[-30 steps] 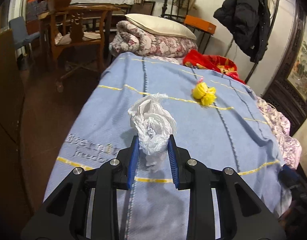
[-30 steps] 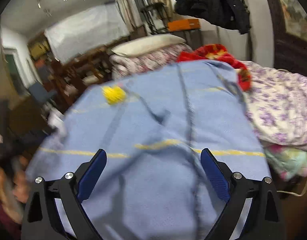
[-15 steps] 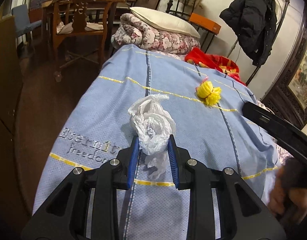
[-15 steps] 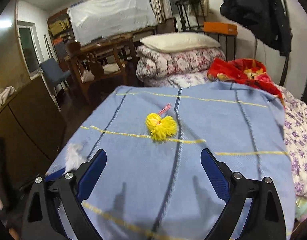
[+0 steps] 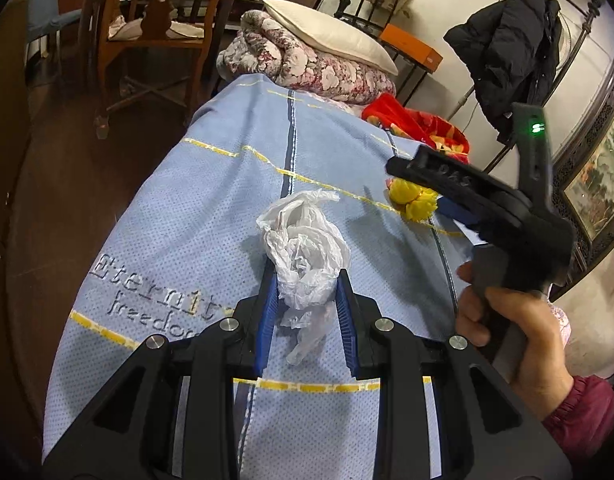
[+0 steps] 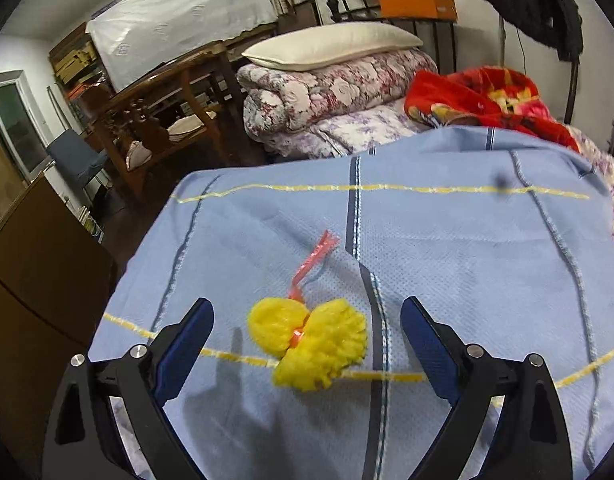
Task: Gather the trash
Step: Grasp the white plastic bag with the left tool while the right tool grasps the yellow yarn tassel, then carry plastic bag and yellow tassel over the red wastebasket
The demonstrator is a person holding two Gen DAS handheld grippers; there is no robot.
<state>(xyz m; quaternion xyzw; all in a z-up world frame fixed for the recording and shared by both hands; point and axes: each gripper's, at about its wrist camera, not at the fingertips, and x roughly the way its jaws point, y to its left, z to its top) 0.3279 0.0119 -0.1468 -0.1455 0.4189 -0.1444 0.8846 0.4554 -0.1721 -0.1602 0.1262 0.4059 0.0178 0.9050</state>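
My left gripper (image 5: 305,280) is shut on a crumpled white plastic bag (image 5: 305,252) and holds it above the blue bedspread (image 5: 211,216). A yellow crumpled wad with a pink strip (image 6: 307,340) lies on the bedspread (image 6: 467,248). My right gripper (image 6: 307,320) is open, its fingers on either side of the wad, just above it. In the left wrist view the right gripper (image 5: 487,208) reaches over the yellow wad (image 5: 411,200) and partly hides it.
A rolled floral quilt (image 5: 307,68) with a white pillow (image 5: 327,36) lies at the bed's far end, beside a red blanket (image 6: 487,96). Wooden chairs (image 5: 155,28) stand left of the bed, a brown cabinet (image 6: 39,264) nearer. A black coat (image 5: 511,48) hangs right.
My right gripper has swung round and moved in over the yellow wad, which now sits between its open fingers. The left gripper still holds the white bag, barely moved.
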